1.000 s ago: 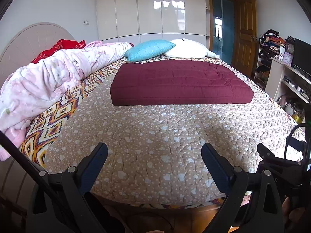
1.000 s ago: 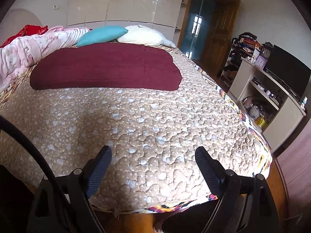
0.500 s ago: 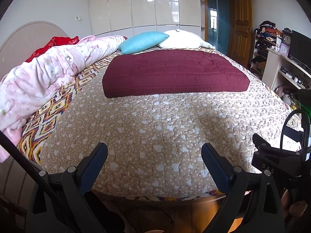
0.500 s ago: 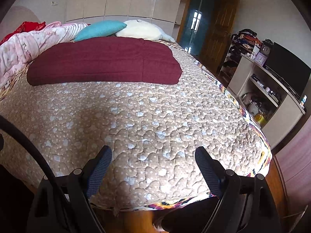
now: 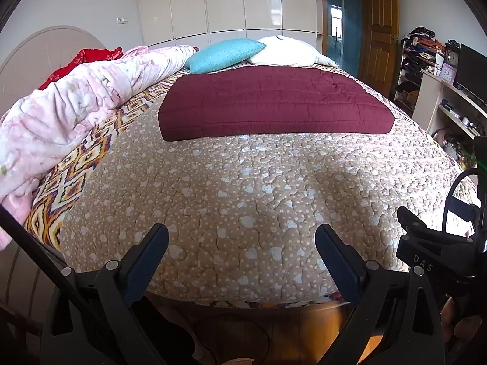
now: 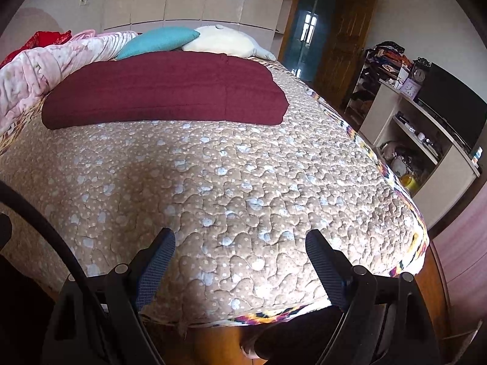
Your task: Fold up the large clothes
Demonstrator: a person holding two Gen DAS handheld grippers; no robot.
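A dark red quilted cloth [image 5: 274,103] lies folded into a flat rectangle on the far half of the bed; it also shows in the right wrist view [image 6: 164,91]. My left gripper [image 5: 242,243] is open and empty above the bed's near edge. My right gripper [image 6: 240,249] is open and empty too, held over the same near edge. Its body shows at the right side of the left wrist view [image 5: 438,243]. Both grippers are well short of the red cloth.
The bed carries a beige quilted cover [image 5: 243,188]. A rumpled pink blanket [image 5: 67,112] lies along its left side. A blue pillow [image 5: 222,54] and a white pillow [image 5: 286,51] lie at the far end. A TV stand [image 6: 426,140] stands right.
Both grippers have drawn back and lifted a little from the bed, so more of its near edge and the floor shows. The red cloth has not moved.
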